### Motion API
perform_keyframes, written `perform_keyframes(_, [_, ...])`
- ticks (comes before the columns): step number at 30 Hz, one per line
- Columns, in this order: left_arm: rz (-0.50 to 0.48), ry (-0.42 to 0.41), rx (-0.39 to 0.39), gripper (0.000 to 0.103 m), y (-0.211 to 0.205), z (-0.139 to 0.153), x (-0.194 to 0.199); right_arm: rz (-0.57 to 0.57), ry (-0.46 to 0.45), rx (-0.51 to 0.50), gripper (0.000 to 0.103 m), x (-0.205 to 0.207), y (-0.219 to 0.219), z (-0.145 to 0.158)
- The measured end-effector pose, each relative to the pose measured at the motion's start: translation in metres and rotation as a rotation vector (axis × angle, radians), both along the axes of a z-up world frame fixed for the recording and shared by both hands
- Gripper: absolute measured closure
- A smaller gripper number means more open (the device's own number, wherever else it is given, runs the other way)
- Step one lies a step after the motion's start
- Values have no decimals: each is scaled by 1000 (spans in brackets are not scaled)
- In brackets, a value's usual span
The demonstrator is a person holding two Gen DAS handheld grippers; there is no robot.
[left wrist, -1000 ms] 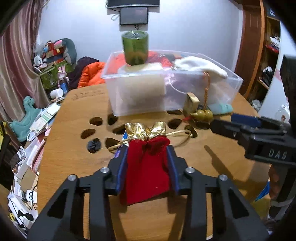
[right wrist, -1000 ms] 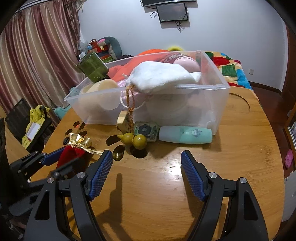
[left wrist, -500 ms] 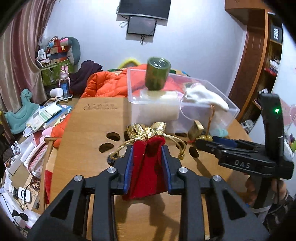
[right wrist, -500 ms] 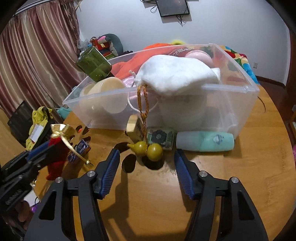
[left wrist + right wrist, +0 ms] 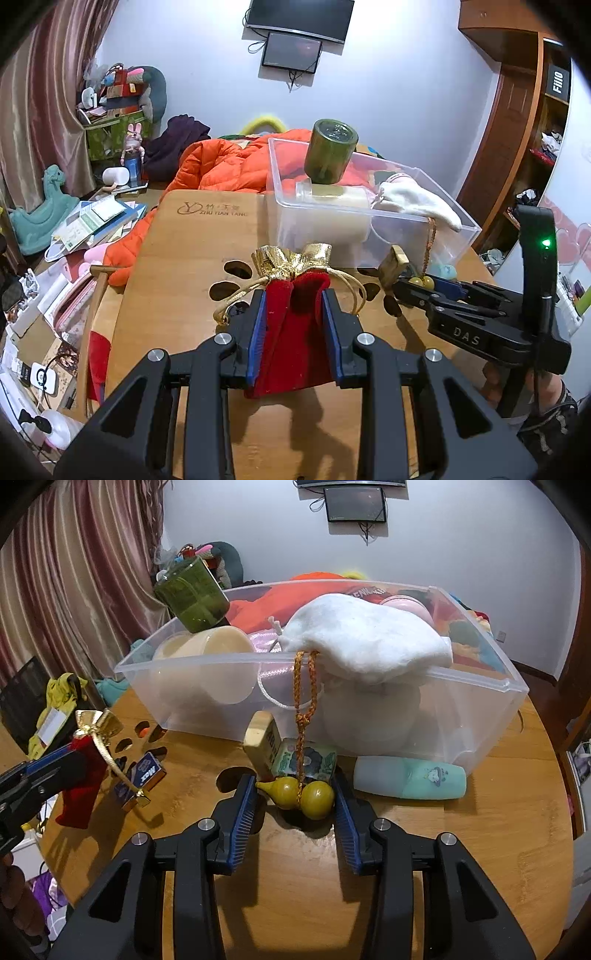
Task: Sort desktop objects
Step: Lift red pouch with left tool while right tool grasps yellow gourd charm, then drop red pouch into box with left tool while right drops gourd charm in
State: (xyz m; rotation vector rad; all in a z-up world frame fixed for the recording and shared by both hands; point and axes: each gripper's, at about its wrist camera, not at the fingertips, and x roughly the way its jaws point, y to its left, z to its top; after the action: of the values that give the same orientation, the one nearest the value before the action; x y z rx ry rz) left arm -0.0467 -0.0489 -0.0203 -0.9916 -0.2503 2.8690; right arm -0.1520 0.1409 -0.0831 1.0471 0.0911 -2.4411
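Left gripper (image 5: 293,332): clamped on the red velvet pouch (image 5: 291,339), blue pads pressed into both sides. The pouch is off the counter (image 5: 177,280), held above its left half, with its gold ruffle and gold drawstring (image 5: 291,258) sticking out past the fingertips. In the right wrist view the same pouch (image 5: 79,779) hangs at the left edge of the counter (image 5: 461,849), cord end dangling.

Right gripper (image 5: 295,801): jaws spread, one pad on each side of the yellow gourd charm (image 5: 299,794). Can't tell if the pads touch it; not clenched. The gourd sits on the counter just in front of the clear plastic bin (image 5: 480,709), and its orange braided cord (image 5: 306,686) runs up over the bin's front rim, under the white cloth bag (image 5: 369,638).

Other items on the counter:
- wooden block (image 5: 262,742), tilted, leaning by the small floral tin (image 5: 314,760), both just behind the gourd, against the bin's front wall
- mint-green bottle (image 5: 410,777), lying on its side to the right of the tin, along the bin front
- small blue box (image 5: 144,771), between the pouch and the gourd

In the bin: a cream tub (image 5: 210,664) on its side at the left end, with a dark green jar (image 5: 192,594) tilted on top of it.
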Motion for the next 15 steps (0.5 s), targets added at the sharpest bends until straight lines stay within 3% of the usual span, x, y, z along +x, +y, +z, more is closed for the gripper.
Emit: perform_keyframes(15, [-23,40,1,74,12,21,-7,-3,92,-111,65,17,27,44])
